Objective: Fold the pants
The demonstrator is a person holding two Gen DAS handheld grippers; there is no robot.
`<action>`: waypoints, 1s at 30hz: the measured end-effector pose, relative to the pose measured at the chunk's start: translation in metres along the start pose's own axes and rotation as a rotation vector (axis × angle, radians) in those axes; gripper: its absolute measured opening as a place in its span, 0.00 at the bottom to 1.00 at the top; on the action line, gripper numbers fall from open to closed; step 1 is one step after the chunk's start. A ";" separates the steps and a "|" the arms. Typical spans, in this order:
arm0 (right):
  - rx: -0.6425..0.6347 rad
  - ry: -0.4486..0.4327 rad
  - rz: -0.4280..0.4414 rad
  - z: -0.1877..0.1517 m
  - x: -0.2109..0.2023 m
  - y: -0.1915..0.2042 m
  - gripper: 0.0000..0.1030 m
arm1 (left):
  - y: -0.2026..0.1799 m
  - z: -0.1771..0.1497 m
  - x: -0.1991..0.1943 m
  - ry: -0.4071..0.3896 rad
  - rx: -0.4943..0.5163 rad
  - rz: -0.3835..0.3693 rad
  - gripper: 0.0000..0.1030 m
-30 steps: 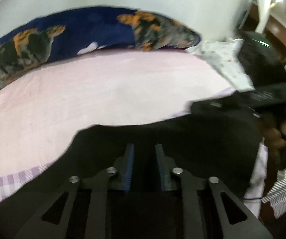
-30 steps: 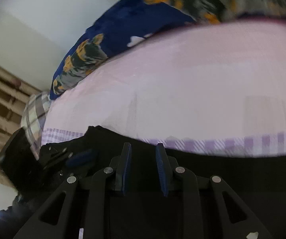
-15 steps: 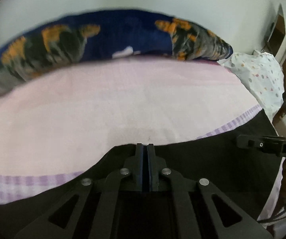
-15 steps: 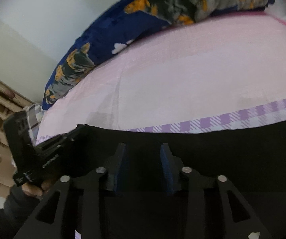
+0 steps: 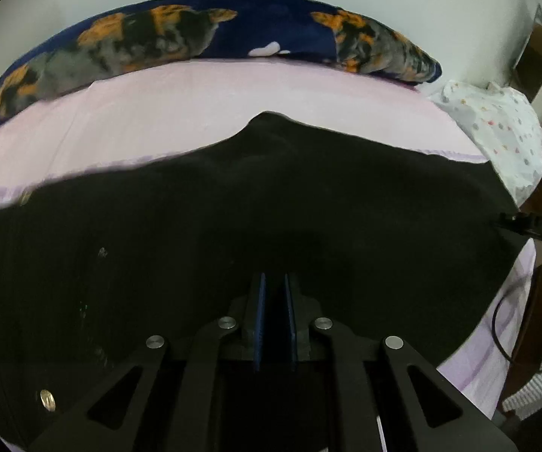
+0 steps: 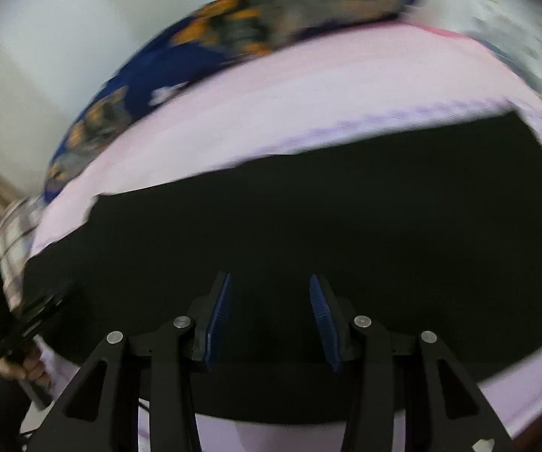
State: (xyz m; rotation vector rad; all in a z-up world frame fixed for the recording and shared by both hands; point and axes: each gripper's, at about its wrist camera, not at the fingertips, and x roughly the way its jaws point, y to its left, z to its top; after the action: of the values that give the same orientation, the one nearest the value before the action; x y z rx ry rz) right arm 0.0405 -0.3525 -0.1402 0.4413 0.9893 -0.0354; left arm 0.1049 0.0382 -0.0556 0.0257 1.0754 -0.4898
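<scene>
A second ago the black cloth pants (image 5: pixel 308 218) filled only the low edge of each view; now they spread wide across the pale pink bedsheet (image 5: pixel 195 101), and a soft peak of fabric rises at their far edge. The left gripper (image 5: pixel 274 320) had its blue ribbed pads apart then — now they stand nearly together, with only a thin slit between them; in this dark I cannot tell whether cloth is pinched there. The right gripper (image 6: pixel 271 316) has widened, its pads clearly parted and pressing nothing, the pants lying flat just beyond and under both pairs of fingers. The fabric looks matte and smooth; a metal button (image 5: pixel 47 400) glints at its near left corner. Beyond lies a long navy pillow with orange-grey patches (image 5: pixel 195 34) — plump, against the white wall.
</scene>
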 end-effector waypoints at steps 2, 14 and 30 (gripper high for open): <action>0.061 -0.031 -0.034 0.000 -0.014 -0.031 0.36 | 0.005 -0.005 -0.005 0.002 -0.025 0.024 0.11; 0.374 -0.125 -0.113 -0.035 -0.088 -0.149 0.40 | 0.000 -0.035 -0.029 0.001 -0.054 0.060 0.13; 0.618 -0.247 0.031 -0.025 -0.079 -0.198 0.11 | -0.085 -0.033 -0.011 0.104 0.229 -0.067 0.17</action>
State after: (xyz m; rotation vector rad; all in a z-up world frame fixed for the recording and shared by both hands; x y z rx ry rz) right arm -0.0687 -0.5370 -0.1561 0.9933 0.7126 -0.3663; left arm 0.0392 -0.0252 -0.0442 0.2194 1.1195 -0.6768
